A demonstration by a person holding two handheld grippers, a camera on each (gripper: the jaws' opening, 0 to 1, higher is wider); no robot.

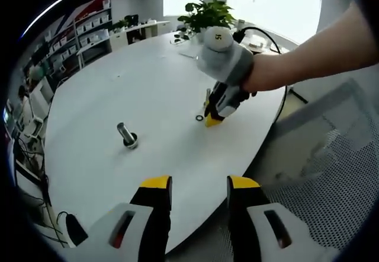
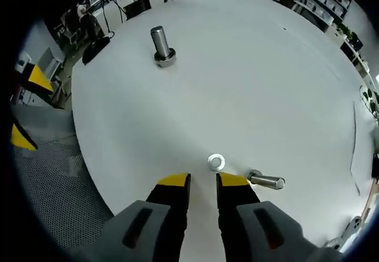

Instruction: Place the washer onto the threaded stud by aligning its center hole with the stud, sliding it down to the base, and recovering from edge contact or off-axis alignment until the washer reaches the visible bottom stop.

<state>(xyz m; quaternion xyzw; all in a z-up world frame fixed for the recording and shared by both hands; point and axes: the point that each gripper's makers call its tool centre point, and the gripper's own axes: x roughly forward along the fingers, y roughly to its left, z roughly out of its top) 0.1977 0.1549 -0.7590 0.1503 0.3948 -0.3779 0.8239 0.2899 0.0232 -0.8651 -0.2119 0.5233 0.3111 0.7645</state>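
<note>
The worktop [image 2: 249,66], a large white oval, fills most of the right gripper view and the centre of the left gripper view. A potted plant [image 1: 204,14] stands at its far edge, upper centre of the left gripper view.

The threaded stud [image 2: 161,45] stands upright on its base in the upper left of the right gripper view; in the left gripper view it sits left of centre [image 1: 127,136]. A second bolt [image 2: 266,181] lies on its side at lower right of centre, just beside the right tongs.

The washer [image 2: 216,162] lies flat on the worktop, lower centre of the right gripper view, just ahead of the right tongs [image 2: 202,180] and well apart from the stud. In the left gripper view it appears as a small ring [image 1: 199,118] beside the lowered right tongs.

Right tongs: jaws parted by a narrow gap, gripping nothing. Left tongs [image 1: 199,183]: jaws spread, empty, held back over the near worktop edge at bottom centre.

Assessment: the pick-up step is in hand; the washer is not yet grasped. The next move likely calls for pinching a thin flat ring off the surface by its edge, then carrying it across to the stud with the hole centred.
</note>
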